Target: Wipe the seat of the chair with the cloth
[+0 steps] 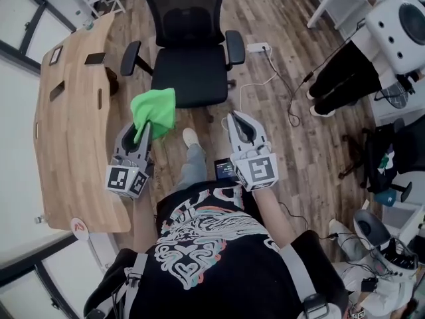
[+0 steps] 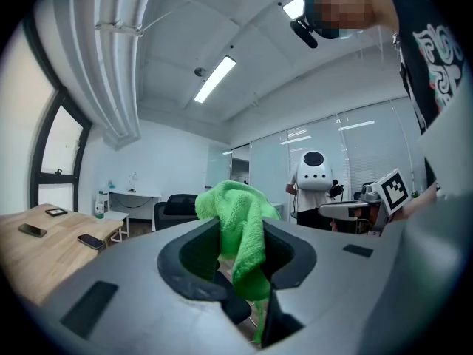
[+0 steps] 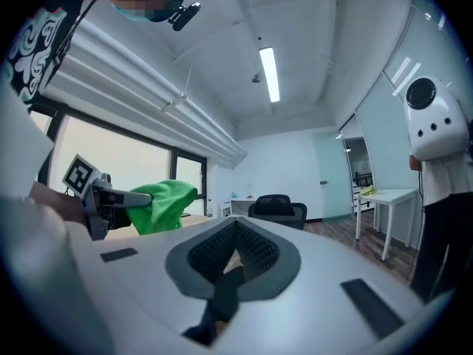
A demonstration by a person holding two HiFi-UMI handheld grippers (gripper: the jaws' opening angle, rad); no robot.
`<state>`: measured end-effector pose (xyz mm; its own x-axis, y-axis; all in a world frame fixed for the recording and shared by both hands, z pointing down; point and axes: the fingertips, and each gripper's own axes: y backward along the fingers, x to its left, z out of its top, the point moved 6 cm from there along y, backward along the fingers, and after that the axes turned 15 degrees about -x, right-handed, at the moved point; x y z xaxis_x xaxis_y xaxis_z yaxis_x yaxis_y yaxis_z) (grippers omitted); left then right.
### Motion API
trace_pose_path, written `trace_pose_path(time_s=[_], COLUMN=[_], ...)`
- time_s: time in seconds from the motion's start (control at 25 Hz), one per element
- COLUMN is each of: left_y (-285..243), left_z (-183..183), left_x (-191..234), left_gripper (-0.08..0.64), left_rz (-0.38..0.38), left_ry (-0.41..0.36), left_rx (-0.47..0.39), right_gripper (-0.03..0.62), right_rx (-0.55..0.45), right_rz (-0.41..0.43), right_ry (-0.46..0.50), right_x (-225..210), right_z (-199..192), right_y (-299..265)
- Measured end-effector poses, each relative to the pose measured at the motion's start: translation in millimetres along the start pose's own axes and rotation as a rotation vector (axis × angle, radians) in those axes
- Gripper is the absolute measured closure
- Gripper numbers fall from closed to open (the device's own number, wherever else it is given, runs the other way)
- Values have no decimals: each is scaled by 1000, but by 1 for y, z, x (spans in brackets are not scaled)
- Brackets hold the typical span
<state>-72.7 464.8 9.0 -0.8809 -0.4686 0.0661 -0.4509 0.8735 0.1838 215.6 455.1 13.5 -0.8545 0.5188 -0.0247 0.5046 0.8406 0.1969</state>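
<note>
The person holds both grippers out in front of the chest, forearms roughly parallel and jaws aimed away from the body toward the chair (image 1: 189, 42). The left gripper (image 1: 138, 137) is level with the desk's (image 1: 70, 121) right edge, and its marker cube is nearest the body. Its 2 jaws pinch the green cloth (image 1: 154, 113). The right gripper (image 1: 238, 121) is beside it over the wooden floor (image 1: 299, 145), well apart from it. Its jaws are pressed together with nothing between them. The cloth is bunched, and its long axis runs along the line of the left jaws. The fuller end swells past the jaw tips toward the front-left corner of the seat (image 1: 194, 77), while a narrow tail drops back through the slot between the jaws. From the head view the cloth overlaps that seat corner, but whether it touches the seat cannot be told. Both gripper views tilt up toward the ceiling. The person's hands are hidden under the gripper bodies, the chair's base is mostly covered by its seat, and the cloth's lower tip is lost in the jaw slot.
</note>
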Motion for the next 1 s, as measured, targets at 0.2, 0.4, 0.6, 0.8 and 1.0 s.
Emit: trace_pose_path(time_s=[0.2,0.4,0.6,0.8,1.0], left_y=[-55,-125,-183,-228,-257], left_z=[-25,-38,-50,-65,-85], left_x=[59,119,177,232,271], left_gripper=[448,448,448,446,446], left_rz=[7,-32,-70,-75,-79], left_ry=[8,-10,-39,-10,1], left_rx=[6,-2,12,11,20], right_gripper=[592,592,592,592,592], right_rx=[13,69,101,137,125], right_rz=[-16,-54,-72,-50,-50], right_ry=[32,26,41,50,21], right_x=[-20,-52,-74,-79,-85], right_z=[-29,-59,-85,-97,-115], right_y=[-64,-147,-229,-301,-340])
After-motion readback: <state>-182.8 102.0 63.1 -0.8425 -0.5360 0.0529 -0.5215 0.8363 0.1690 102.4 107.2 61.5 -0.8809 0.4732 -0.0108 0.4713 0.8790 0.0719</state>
